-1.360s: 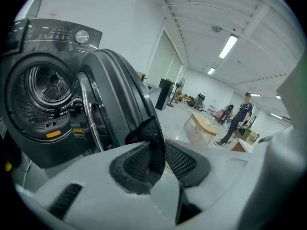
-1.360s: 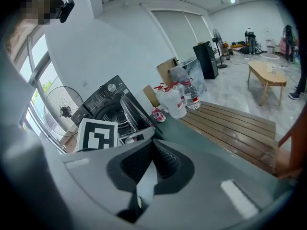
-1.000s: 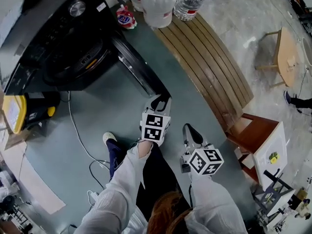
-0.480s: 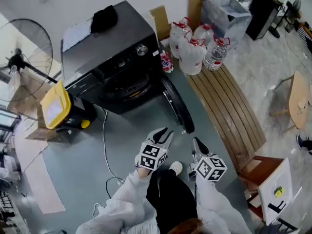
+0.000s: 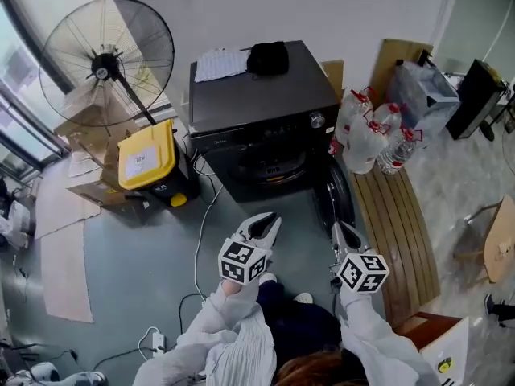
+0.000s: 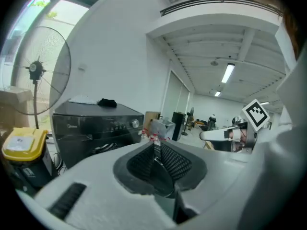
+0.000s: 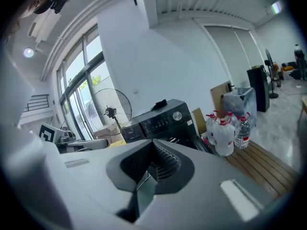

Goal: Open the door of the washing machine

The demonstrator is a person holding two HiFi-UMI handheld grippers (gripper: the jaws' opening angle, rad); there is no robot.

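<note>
The black washing machine [image 5: 265, 111] stands against the wall, and its round door [image 5: 339, 198] hangs swung open at its right side. Both grippers are held up in front of it, well short of the machine and the door. My left gripper [image 5: 264, 225] points at the drum opening; its jaws are closing, the pads nearly together with nothing between them [image 6: 154, 146]. My right gripper [image 5: 344, 236] is nearer the open door, its pads together on nothing [image 7: 152, 143]. The machine also shows in the left gripper view [image 6: 91, 123] and the right gripper view [image 7: 160, 119].
A standing fan [image 5: 109, 55] and a yellow-lidded box [image 5: 146, 158] are left of the machine. Water bottles [image 5: 366, 139] and a slatted wooden bench [image 5: 402, 232] are at its right. A cable [image 5: 201, 232] runs over the floor. A black cloth [image 5: 267, 57] and paper [image 5: 219, 64] lie on top.
Both grippers have risen and drawn back from the machine's open door, and the view now takes in the whole machine, the fan and the wall. The door stays open.
</note>
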